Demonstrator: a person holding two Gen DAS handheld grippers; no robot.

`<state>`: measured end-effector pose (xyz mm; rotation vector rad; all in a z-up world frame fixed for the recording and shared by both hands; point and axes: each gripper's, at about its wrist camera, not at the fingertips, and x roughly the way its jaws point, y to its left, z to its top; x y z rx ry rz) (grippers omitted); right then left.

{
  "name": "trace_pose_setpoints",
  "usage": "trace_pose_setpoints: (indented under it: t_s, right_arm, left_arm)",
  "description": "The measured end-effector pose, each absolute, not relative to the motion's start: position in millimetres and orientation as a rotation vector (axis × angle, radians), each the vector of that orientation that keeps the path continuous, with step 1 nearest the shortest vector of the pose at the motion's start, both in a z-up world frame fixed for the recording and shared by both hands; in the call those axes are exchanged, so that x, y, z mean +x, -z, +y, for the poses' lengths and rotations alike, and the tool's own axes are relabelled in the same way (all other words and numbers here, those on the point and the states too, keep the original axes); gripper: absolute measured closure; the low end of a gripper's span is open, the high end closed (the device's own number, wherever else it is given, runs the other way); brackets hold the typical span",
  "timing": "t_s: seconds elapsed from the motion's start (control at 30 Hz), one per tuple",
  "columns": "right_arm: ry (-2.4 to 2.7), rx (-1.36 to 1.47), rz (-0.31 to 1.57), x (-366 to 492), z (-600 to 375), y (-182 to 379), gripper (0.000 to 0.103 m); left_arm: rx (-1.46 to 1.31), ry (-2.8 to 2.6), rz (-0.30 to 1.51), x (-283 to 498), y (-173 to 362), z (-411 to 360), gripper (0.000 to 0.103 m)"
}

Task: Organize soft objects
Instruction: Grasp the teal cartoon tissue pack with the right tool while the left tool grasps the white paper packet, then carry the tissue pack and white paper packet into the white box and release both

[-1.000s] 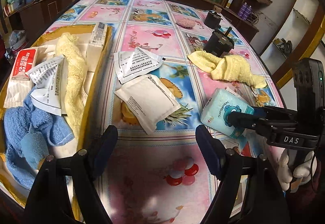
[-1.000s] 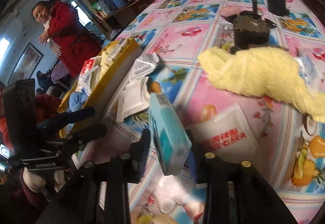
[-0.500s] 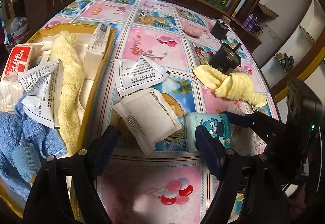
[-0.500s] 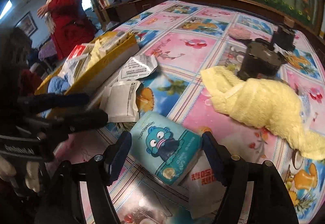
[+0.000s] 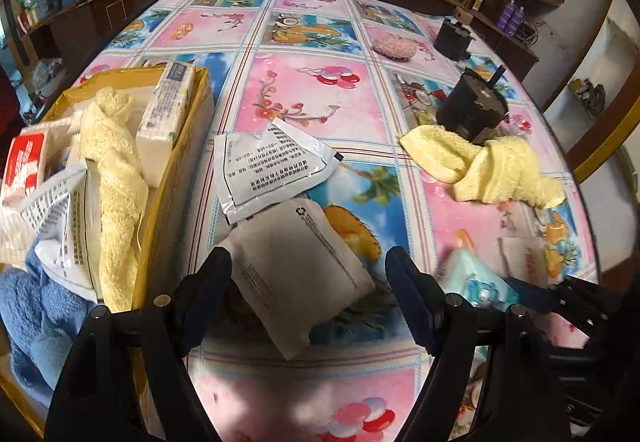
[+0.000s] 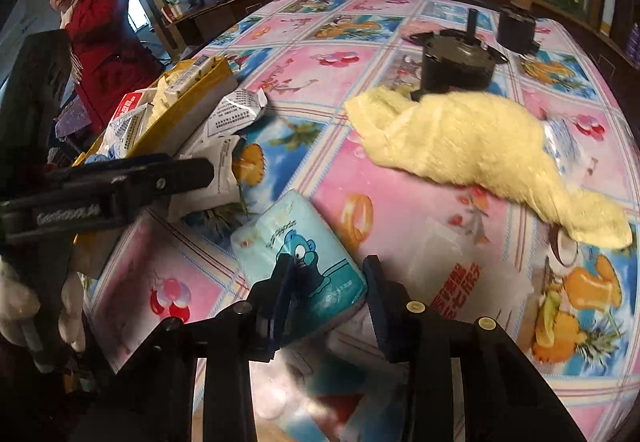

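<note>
Right tongs (image 6: 326, 284) straddle the blue tissue pack (image 6: 298, 246) at lower centre, released; left tongs (image 5: 308, 282) gape over a white pouch (image 5: 298, 274).

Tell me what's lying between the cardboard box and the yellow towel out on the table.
In the left wrist view, a printed foil pouch lies between the cardboard box and the yellow towel, with bare tablecloth either side.

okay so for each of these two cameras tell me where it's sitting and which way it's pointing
Left wrist: on the left gripper, facing across the table over a white pouch; box to its left; its own open fingers and the right gripper show.
Right wrist: on the right gripper, aimed across the same table at the tissue pack; the left gripper shows.
Shared: yellow towel, tissue pack, box.
</note>
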<state>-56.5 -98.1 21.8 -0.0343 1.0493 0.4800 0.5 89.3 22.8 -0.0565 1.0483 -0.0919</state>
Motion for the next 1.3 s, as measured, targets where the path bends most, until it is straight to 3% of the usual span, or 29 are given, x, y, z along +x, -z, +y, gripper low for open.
trace_pose_setpoints:
  t_s: [0.1, 0.17, 0.2, 0.23, 0.27, 0.33, 0.4, 0.53, 0.57, 0.6, 0.63, 0.7, 0.83, 0.9, 0.97, 1.0, 1.03, 1.3]
  right_arm:
    - [-0.497, 0.008, 1.048, -67, -109, -22, 0.064]
    - [-0.507, 0.025, 1.043, -72, -115, -24, 0.056]
    - [-0.51, 0.031, 1.033, -75, -118, -28, 0.048]
    - [-0.512, 0.028, 1.018, -78, -120, -32, 0.04]
    - [-0.507, 0.017, 0.998, -82, -123, -37, 0.036]
    - [-0.489, -0.013, 0.95, -87, -126, -48, 0.023]
    - [-0.508, -0.03, 0.925, -87, -122, -55, 0.019]
    - [-0.561, -0.091, 0.949, -76, -93, -49, 0.019]
    - [-0.565, -0.112, 0.959, -72, -85, -43, 0.019]
    - [-0.567, -0.131, 0.973, -68, -77, -38, 0.019]
    - [-0.567, -0.15, 0.987, -64, -71, -31, 0.019]
    - [-0.554, -0.189, 1.001, -57, -60, -21, 0.019]
    - [-0.505, -0.263, 1.005, -52, -48, -9, 0.018]
    - [-0.503, -0.256, 1.009, -52, -52, -9, 0.022]
    - [-0.488, -0.258, 1.0, -55, -57, -11, 0.037]
    - [-0.487, -0.247, 0.999, -57, -60, -13, 0.049]
    - [-0.481, -0.238, 1.0, -59, -63, -14, 0.051]
    - [-0.481, -0.097, 1.003, -72, -86, -20, 0.056]
  left_arm:
    - [0.084, 0.041, 1.048, 11, -10, 72, 0.02]
    - [0.119, 0.052, 1.022, 7, -7, 67, 0.019]
    - [0.12, 0.068, 1.012, 3, -9, 68, 0.023]
    - [0.113, 0.096, 1.003, -1, -11, 70, 0.054]
    - [0.083, 0.132, 1.007, -3, -13, 73, 0.053]
    - [0.043, 0.166, 1.006, -9, -19, 77, 0.069]
    - [0.016, 0.197, 1.01, -14, -22, 78, 0.077]
    - [-0.045, 0.207, 1.017, -22, -24, 84, 0.073]
    - [-0.045, 0.193, 1.019, -22, -23, 85, 0.067]
    - [-0.038, 0.173, 1.022, -20, -22, 86, 0.047]
    - [-0.037, 0.15, 1.027, -17, -21, 88, 0.036]
    - [-0.03, 0.154, 1.043, -11, -16, 84, 0.035]
    - [0.082, 0.106, 1.041, -1, -5, 67, 0.014]
    - [0.075, 0.115, 1.03, 1, -2, 65, 0.01]
    - [0.075, 0.145, 1.015, -1, -4, 64, 0.017]
    - [0.079, 0.161, 0.995, -4, -7, 64, 0.042]
    - [0.079, 0.181, 0.987, -6, -10, 65, 0.057]
    - [-0.057, 0.299, 0.98, -31, -22, 74, 0.061]
